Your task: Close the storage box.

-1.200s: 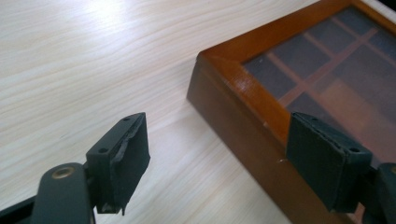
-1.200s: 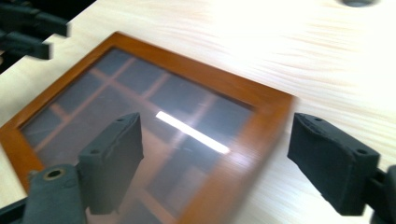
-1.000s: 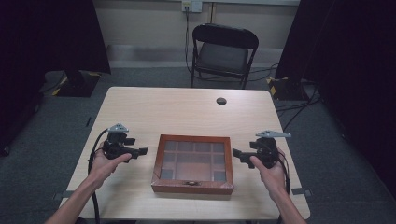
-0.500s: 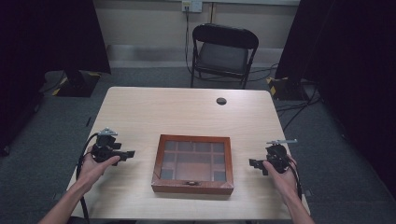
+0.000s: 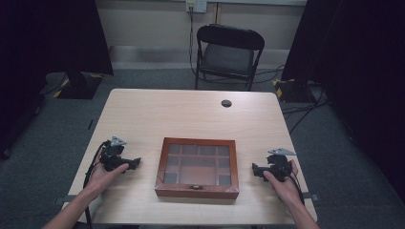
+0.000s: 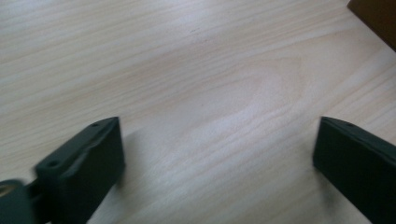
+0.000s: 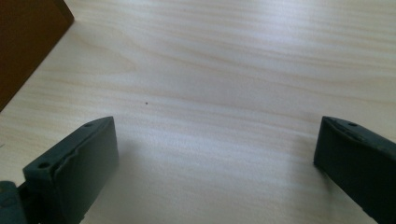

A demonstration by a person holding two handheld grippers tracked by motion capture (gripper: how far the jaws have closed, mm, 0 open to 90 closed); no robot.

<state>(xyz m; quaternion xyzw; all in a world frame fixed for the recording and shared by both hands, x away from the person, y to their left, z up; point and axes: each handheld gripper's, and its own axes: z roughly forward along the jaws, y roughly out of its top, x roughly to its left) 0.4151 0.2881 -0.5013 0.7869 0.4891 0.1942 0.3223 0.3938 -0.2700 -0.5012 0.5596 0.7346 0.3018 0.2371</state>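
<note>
Wooden, reddish-brown display box with a glass-paned lid [image 5: 197,168] lies closed at the near middle of the pale bench [image 5: 157,114], untouched; any opening remains ahead. My left fingers [image 5: 135,162] and right fingers [image 5: 254,170] flank it, well apart from it, wide and empty, having just been opening. Compared with earlier, both hands sit lower and farther out from the box.

The right tongs [image 7: 215,163] stand wide apart with nothing between them, having just been opening. Below lies the pale desk [image 7: 233,74]. A brown wooden box [image 7: 23,42] fills the upper left corner.
</note>
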